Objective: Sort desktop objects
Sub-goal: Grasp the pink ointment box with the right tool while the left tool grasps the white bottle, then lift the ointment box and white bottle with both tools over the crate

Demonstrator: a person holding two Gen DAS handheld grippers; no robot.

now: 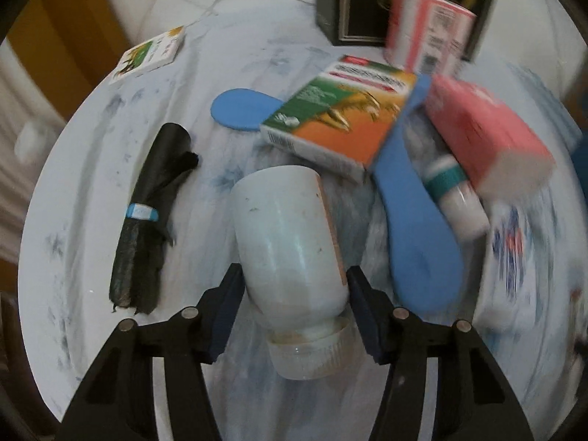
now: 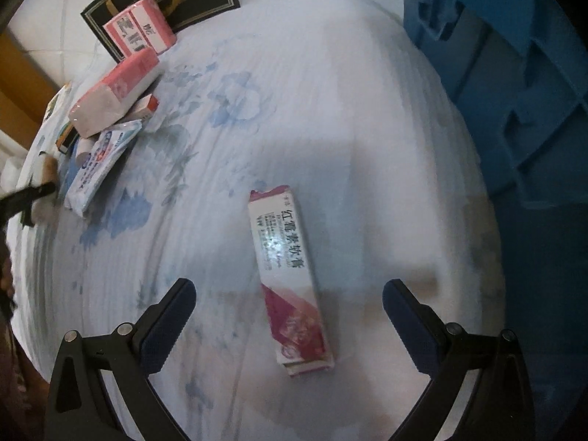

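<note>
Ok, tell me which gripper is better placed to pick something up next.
Left. The left gripper already has the white bottle between its pads. The right gripper is wide open above the pink-and-white box, not touching it.

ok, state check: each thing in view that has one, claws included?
left claw: shut on the white bottle
white bottle: lying on its side, cap on
right claw: open, holding nothing
pink-white box: flat on the cloth, between the open jaws, untouched
black bag roll: rolled, banded
</note>
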